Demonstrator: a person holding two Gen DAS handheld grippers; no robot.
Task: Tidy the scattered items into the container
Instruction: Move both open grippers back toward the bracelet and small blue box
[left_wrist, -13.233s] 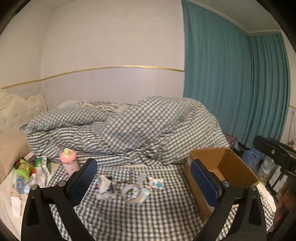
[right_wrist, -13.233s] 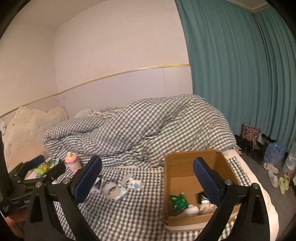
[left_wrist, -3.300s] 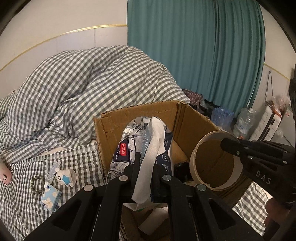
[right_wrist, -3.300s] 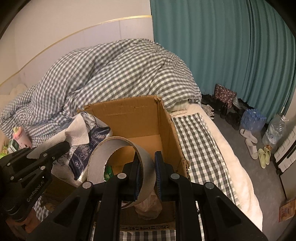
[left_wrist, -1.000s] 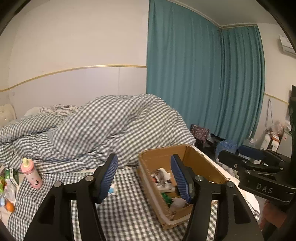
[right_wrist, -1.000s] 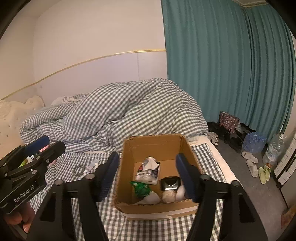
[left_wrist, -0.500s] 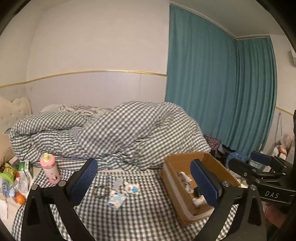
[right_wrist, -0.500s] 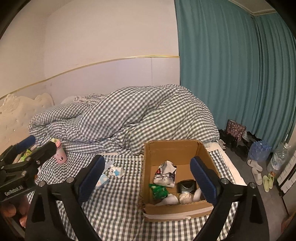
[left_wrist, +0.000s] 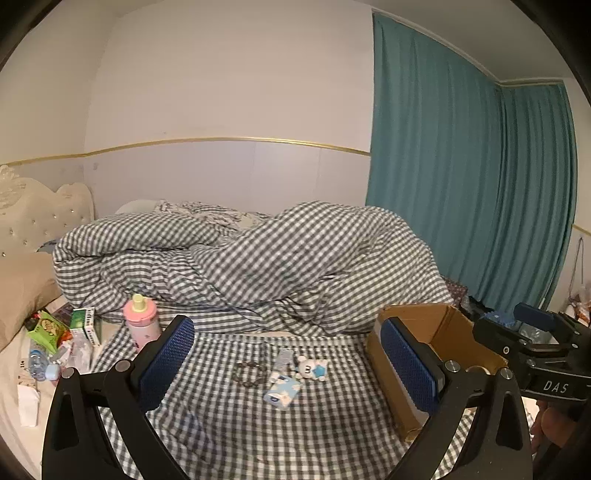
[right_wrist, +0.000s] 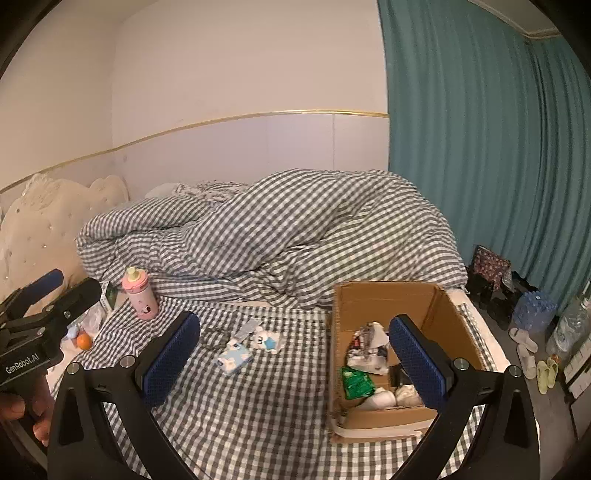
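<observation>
The open cardboard box stands on the checked sheet at the bed's right and holds a printed tissue pack, a green packet and other items. Left of the box lie a blue tissue packet, a small white bear toy, a bead bracelet and a grey sachet. A pink baby bottle stands further left. My left gripper is open and empty, short of these items. The jaws of my right gripper are opening with nothing between them.
A bunched checked duvet fills the bed behind the items. Green boxes, small bottles and wrappers crowd the left edge by the headboard, with an orange. Shoes, slippers and water bottles sit on the floor by the teal curtain.
Both grippers have drawn back from the box and swung left, so the loose items and the bottle have come into view. Both pairs of jaws have spread wider.
</observation>
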